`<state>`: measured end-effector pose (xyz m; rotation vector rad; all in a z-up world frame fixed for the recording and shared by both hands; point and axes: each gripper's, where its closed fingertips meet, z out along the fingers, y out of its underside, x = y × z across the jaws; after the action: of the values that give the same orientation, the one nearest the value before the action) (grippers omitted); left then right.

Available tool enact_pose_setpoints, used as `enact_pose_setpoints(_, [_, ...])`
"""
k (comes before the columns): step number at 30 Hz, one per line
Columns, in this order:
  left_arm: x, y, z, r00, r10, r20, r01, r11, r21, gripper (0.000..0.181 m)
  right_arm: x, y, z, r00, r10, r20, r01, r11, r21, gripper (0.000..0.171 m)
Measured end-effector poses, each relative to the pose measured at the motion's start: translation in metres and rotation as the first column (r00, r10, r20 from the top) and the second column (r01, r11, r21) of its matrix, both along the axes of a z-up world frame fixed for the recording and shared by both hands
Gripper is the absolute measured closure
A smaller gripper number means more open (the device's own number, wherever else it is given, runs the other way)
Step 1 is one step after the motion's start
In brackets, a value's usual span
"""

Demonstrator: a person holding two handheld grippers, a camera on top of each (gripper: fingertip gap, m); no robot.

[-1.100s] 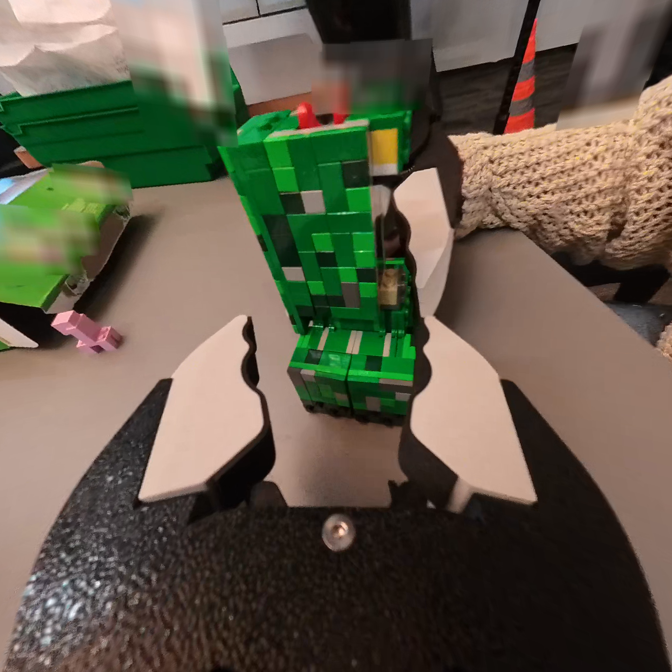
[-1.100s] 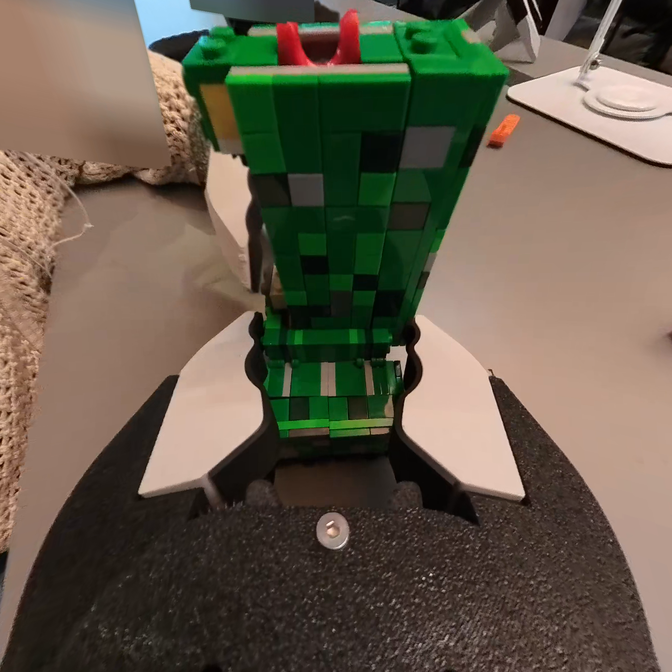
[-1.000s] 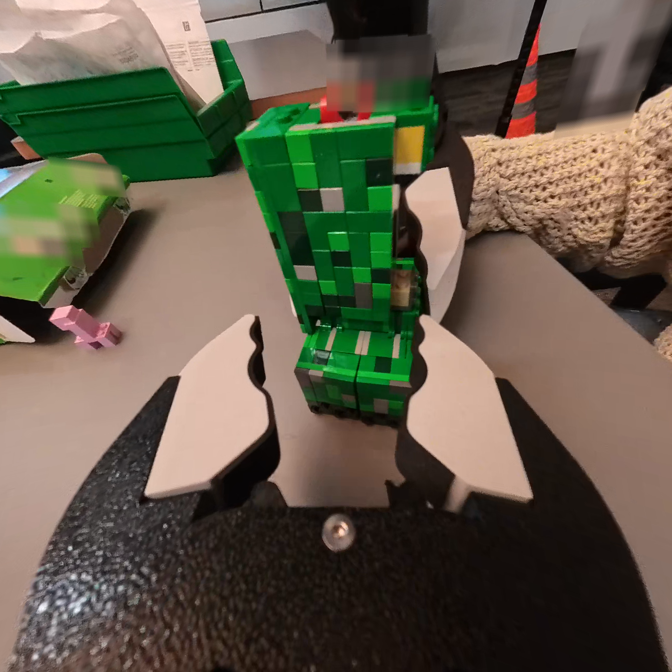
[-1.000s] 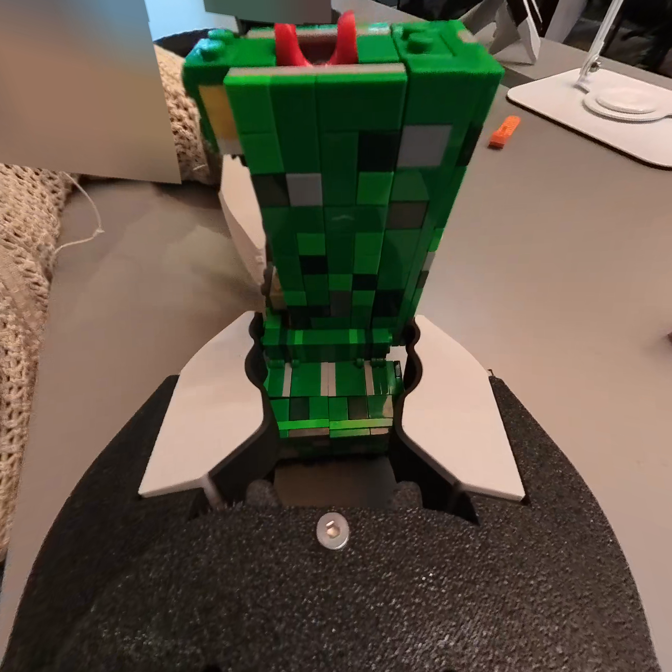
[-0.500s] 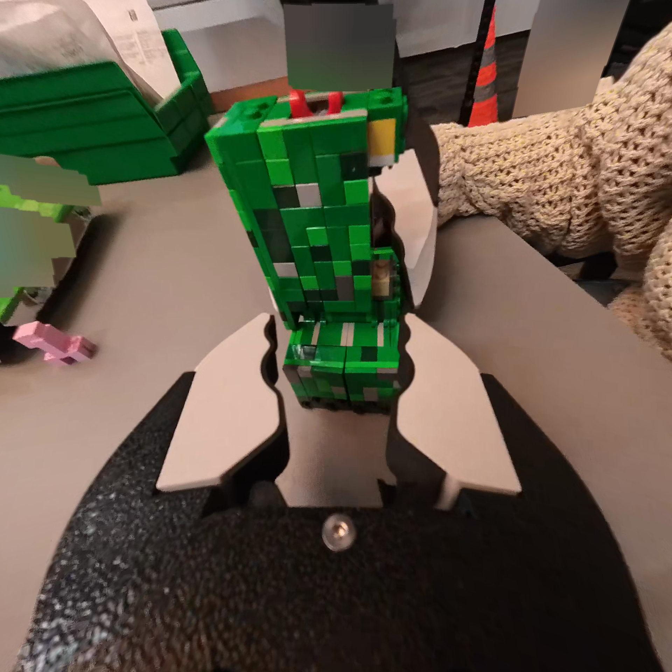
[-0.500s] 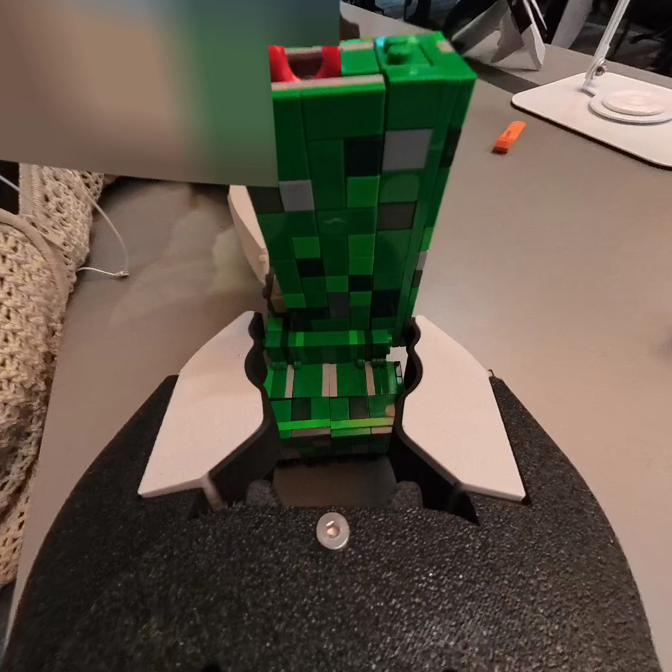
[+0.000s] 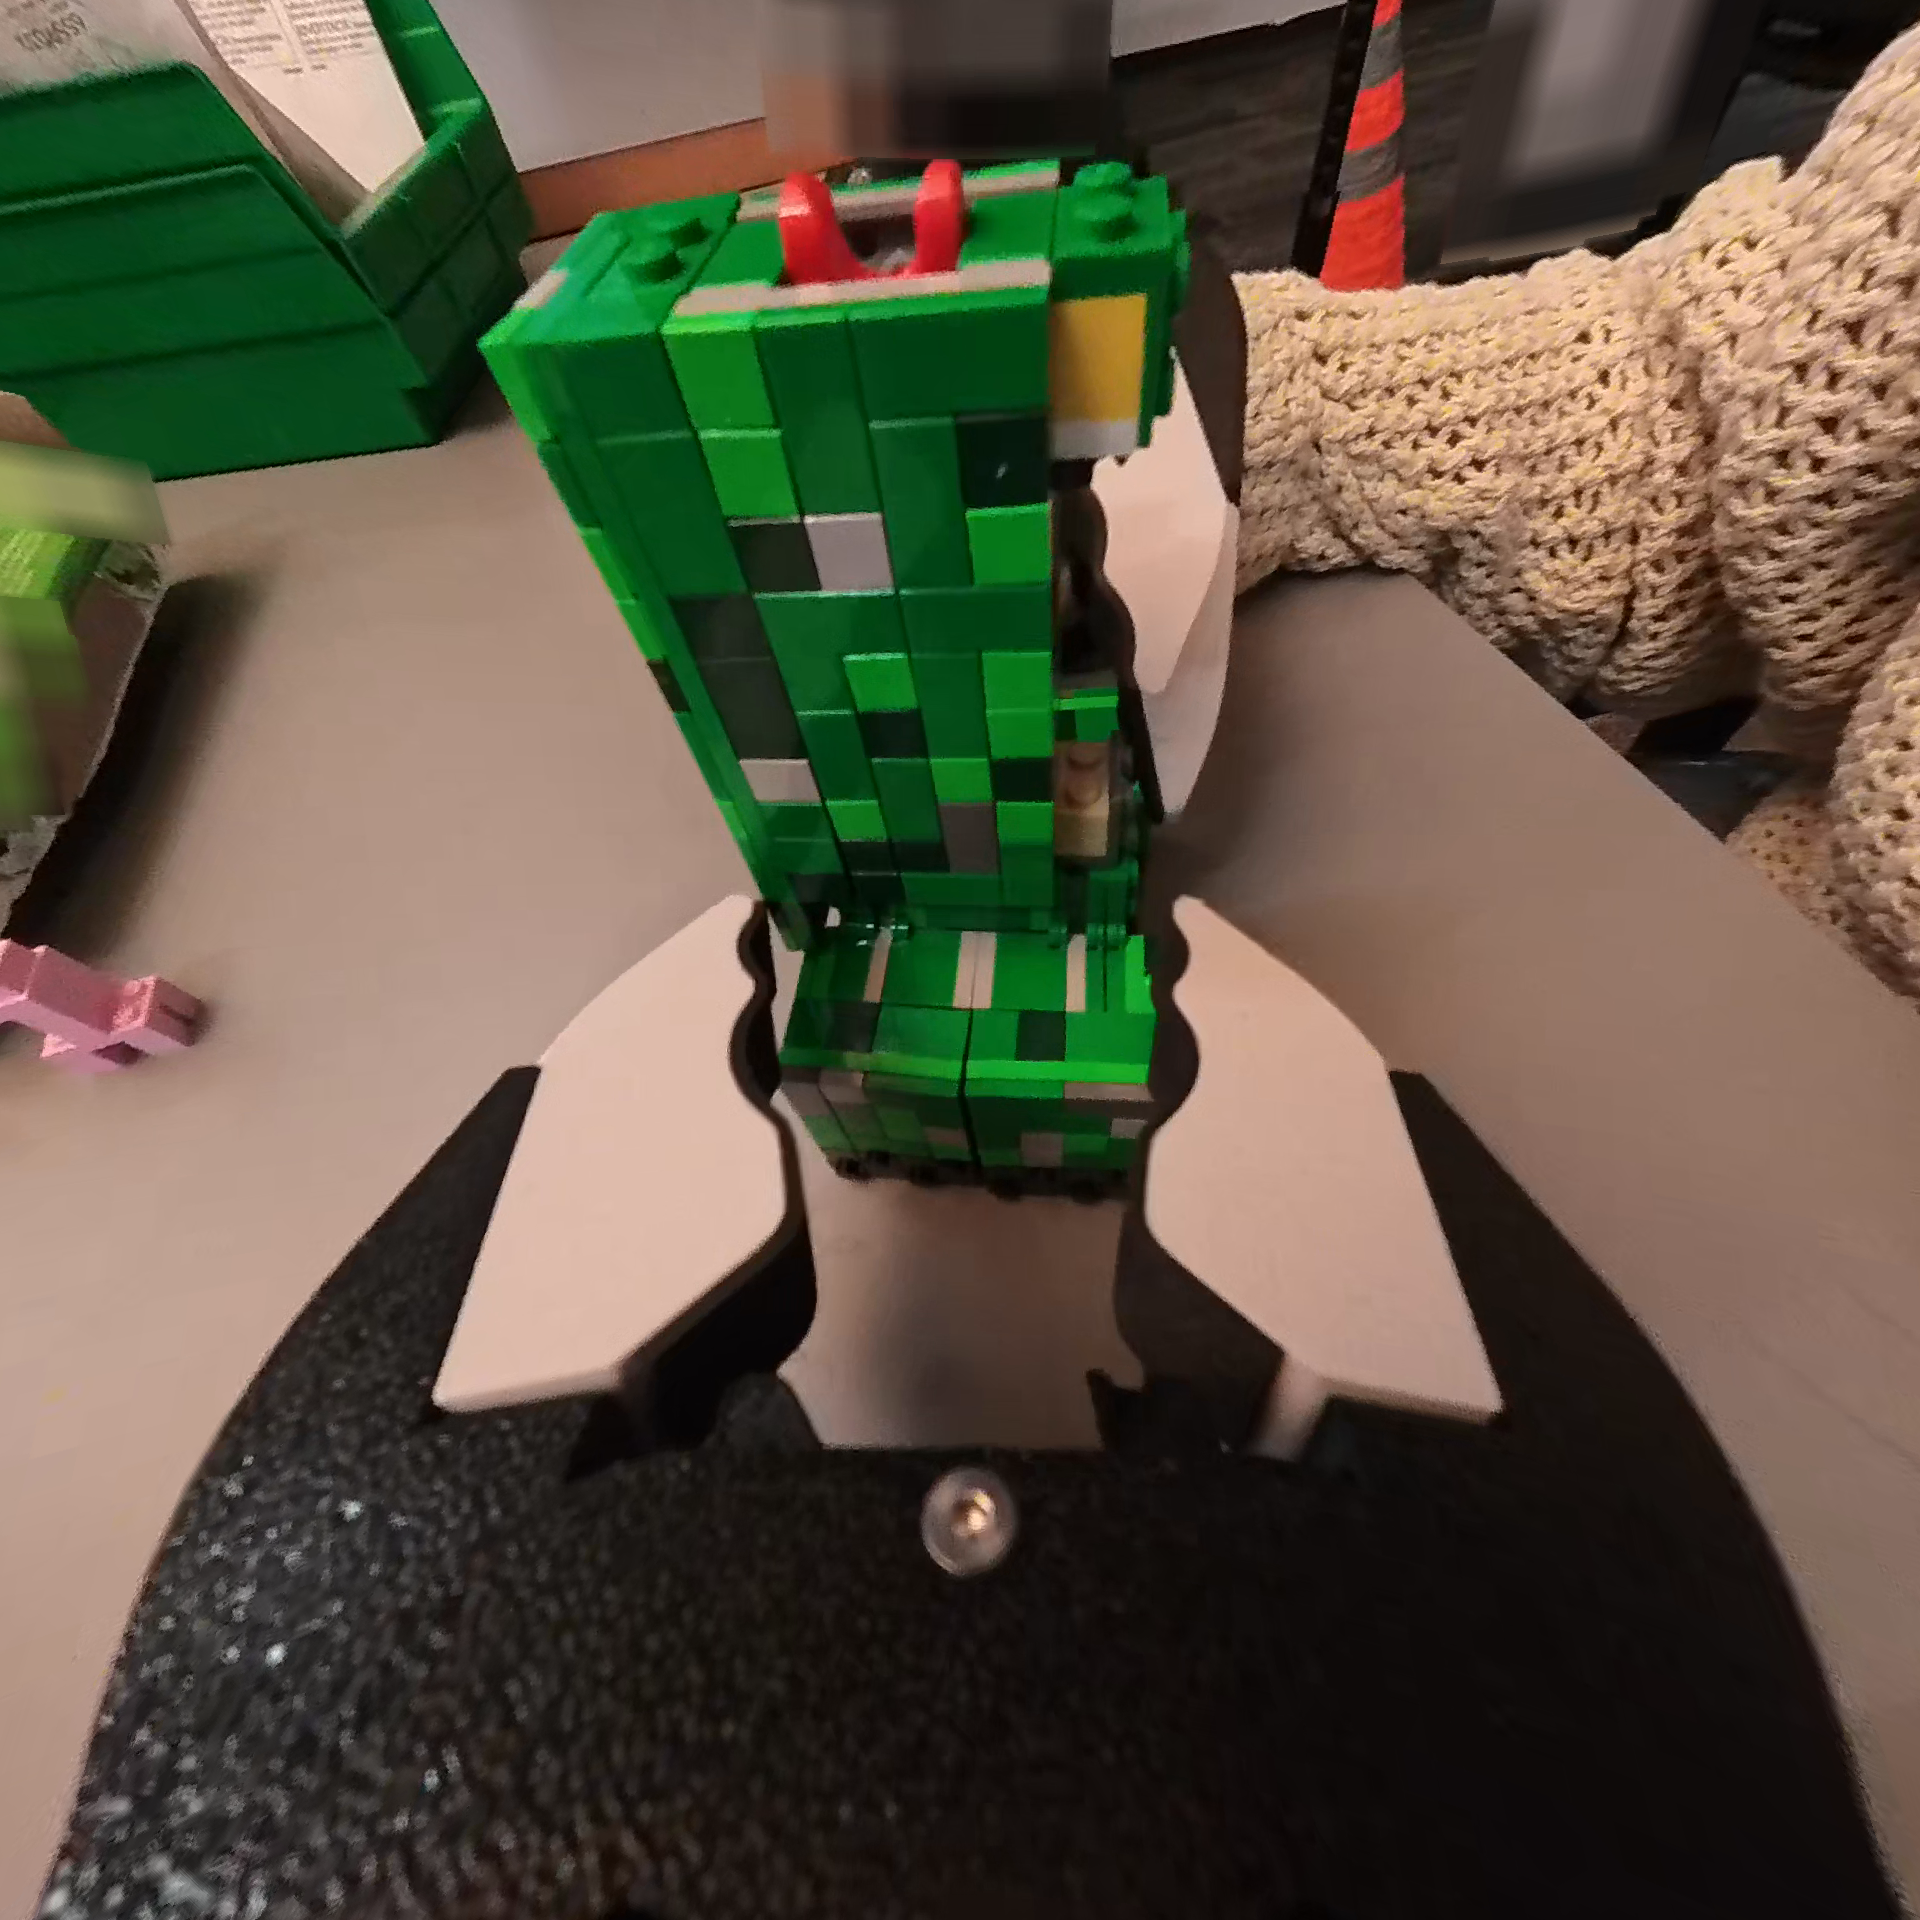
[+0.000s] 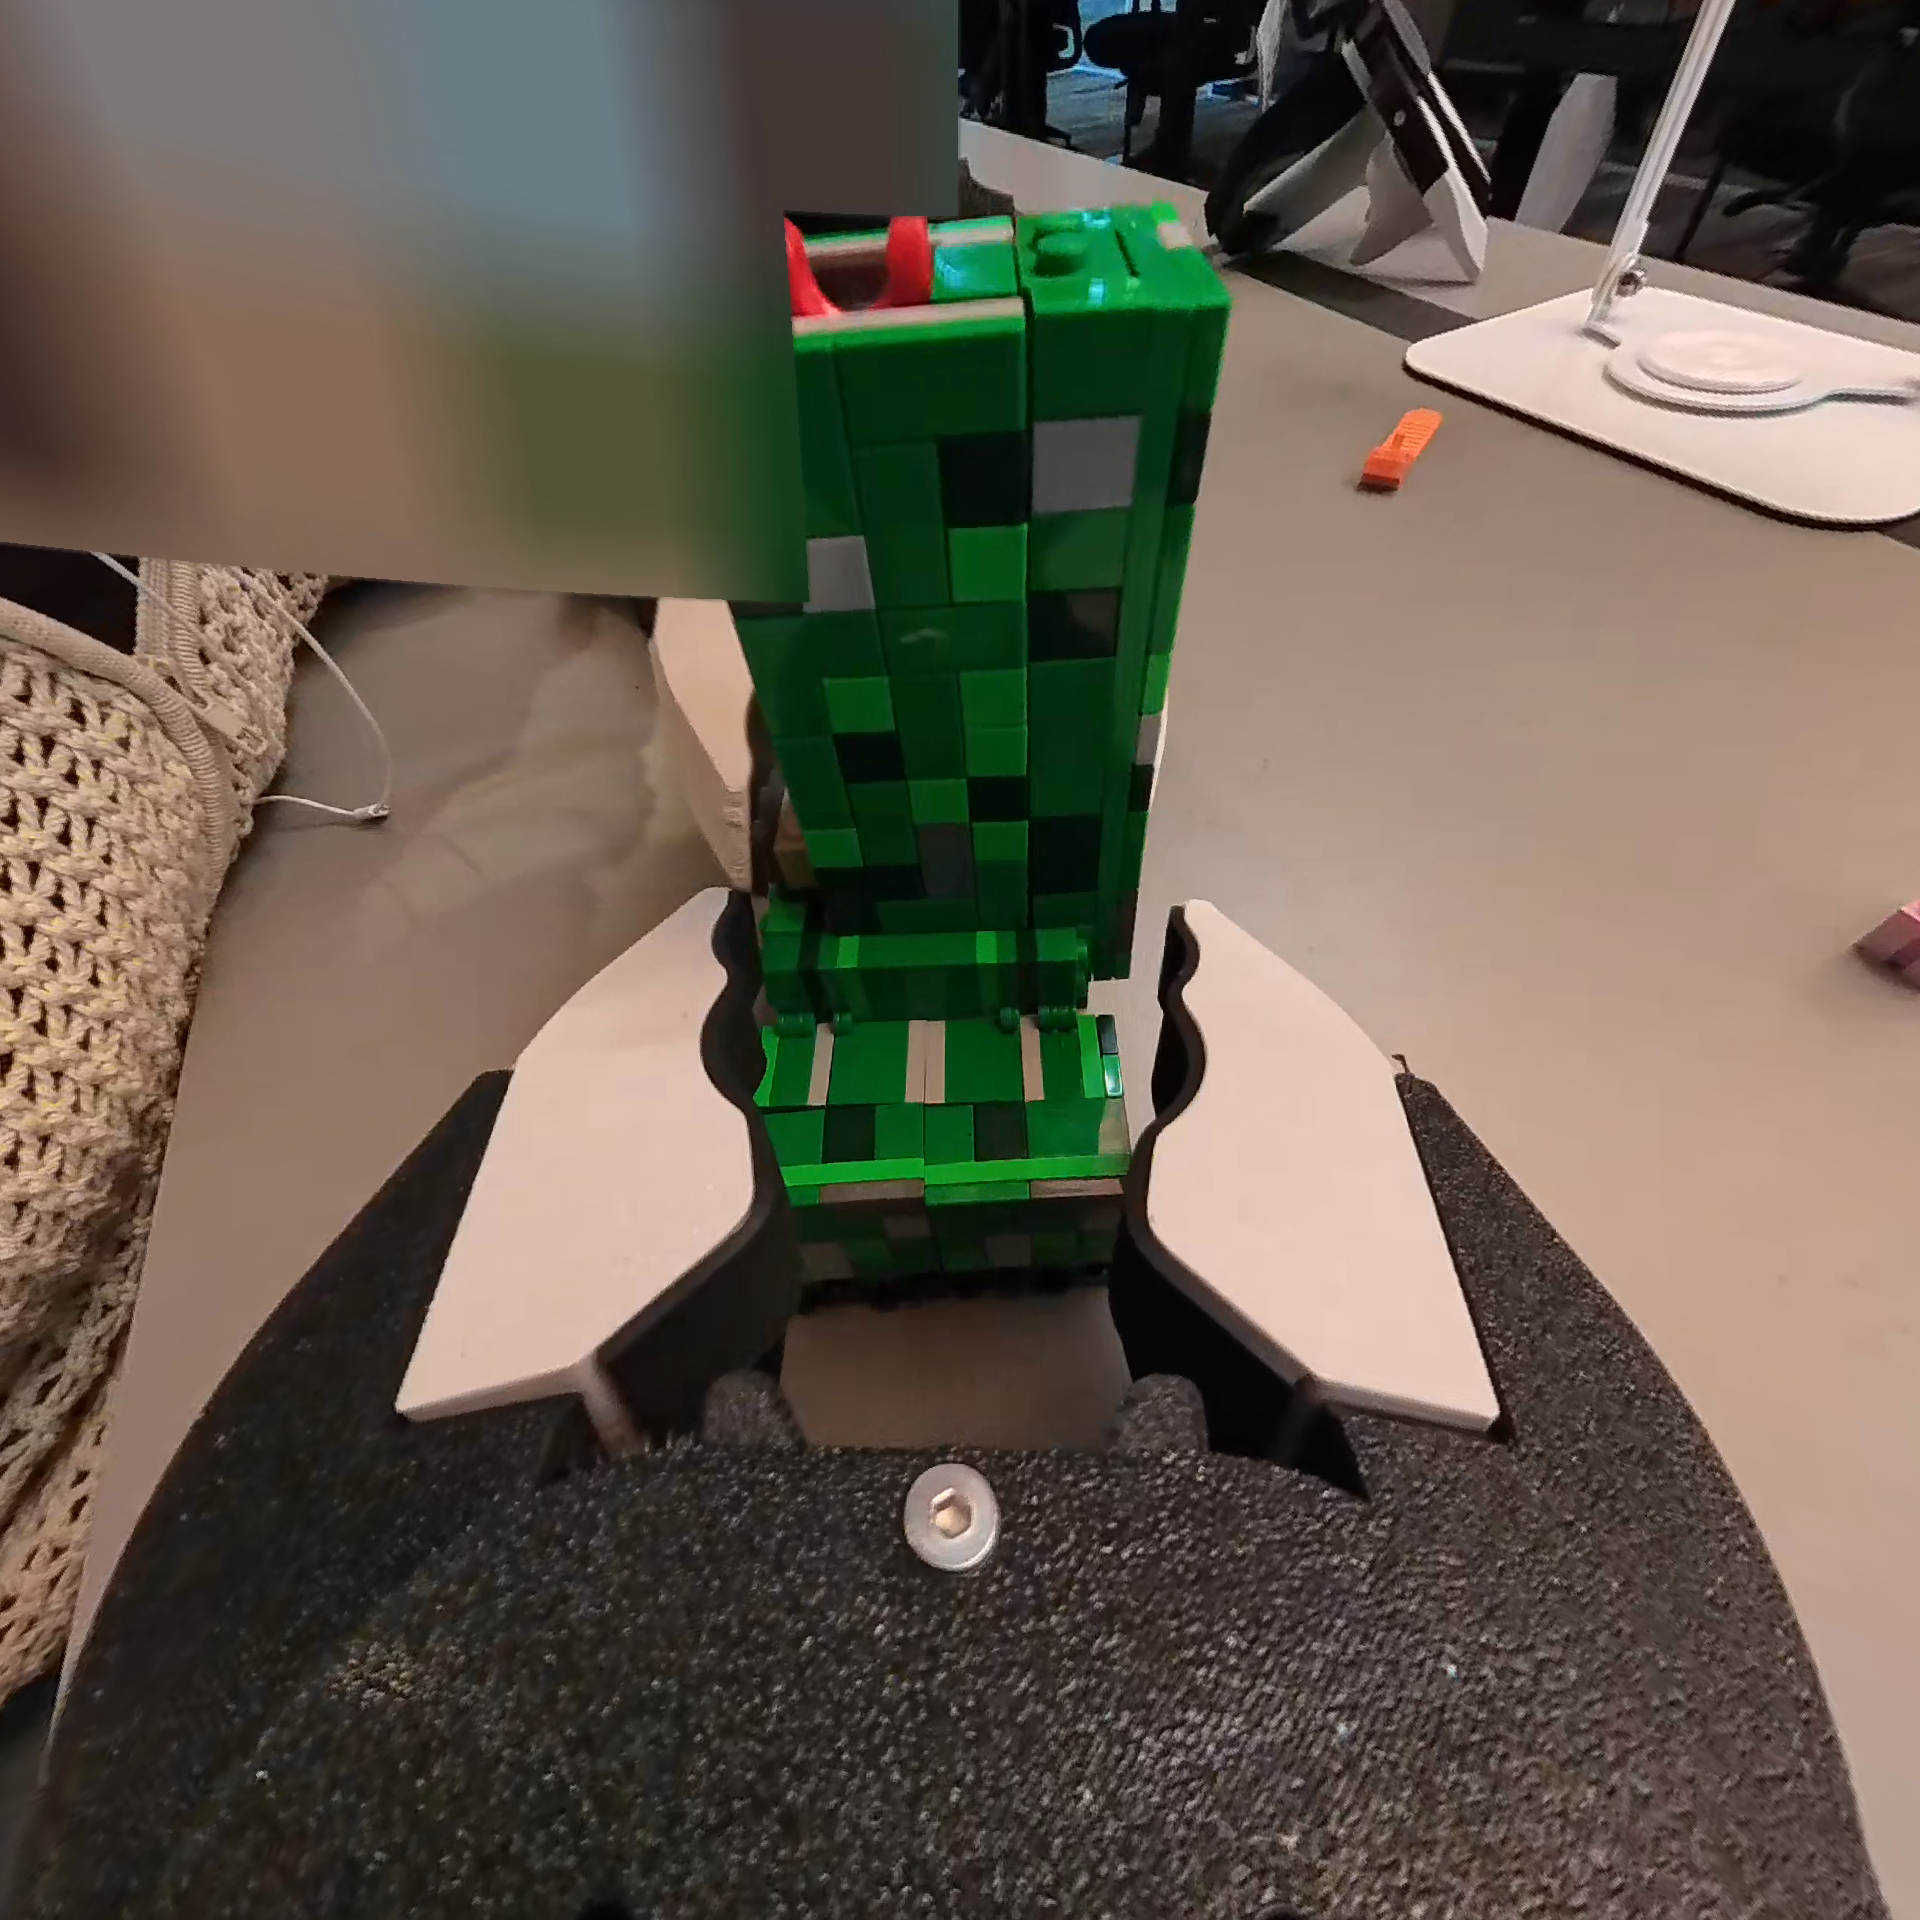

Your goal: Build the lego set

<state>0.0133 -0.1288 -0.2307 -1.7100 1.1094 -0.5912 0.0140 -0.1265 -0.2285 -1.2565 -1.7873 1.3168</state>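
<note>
Grey table [image 7: 416,727] | green lego figure [image 7: 894,644] (upright) | papers [image 7: 301,62] printed, unread

Dim warm light, wide-angle warping, blurred edges, soft shadows

Green-pixelated lego figure [image 7: 883,623] (red clip [image 7: 868,223])

Pink piece [image 8: 1896,951] cut off at edge; model [image 8: 966,727] top-left masked.
</note>
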Motion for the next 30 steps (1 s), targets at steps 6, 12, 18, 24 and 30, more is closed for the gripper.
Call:
enact_pose_setpoints(6, [-0.01, -0.003, 0.008, 1.0, 0.006, 0.012, -0.006, 0.998, 0.057, 0.129, 0.0, 0.0, 0.0, 1.0, -0.001, -0.008, 0.001, 1.0, 0.002, 0.097])
enact_pose_setpoints(12, [-0.003, -0.002, 0.001, 1.0, -0.001, 0.011, 0.001, 1.0, 0.012, 0.117, -0.002, -0.001, 0.0, 1.0, 0.008, -0.01, -0.008, 1.0, -0.004, 0.099])
enact_pose_setpoints(18, [0.0, -0.004, -0.002, 1.0, -0.016, 0.016, 0.016, 1.0, -0.005, 0.113, -0.004, -0.003, -0.003, 1.0, 0.017, 0.0, -0.017, 1.0, 0.002, 0.098])
enact_pose_setpoints(24, [0.001, -0.006, -0.007, 1.0, -0.017, -0.009, 0.017, 1.0, 0.0, 0.11, -0.006, -0.004, -0.007, 1.0, 0.015, 0.027, -0.015, 1.0, 0.023, 0.097])
enact_pose_setpoints(30, [-0.004, -0.009, -0.007, 1.0, -0.009, 0.014, 0.009, 1.0, -0.026, 0.11, 0.002, -0.001, -0.004, 1.0, 0.008, 0.008, -0.008, 1.0, 0.013, 0.095])
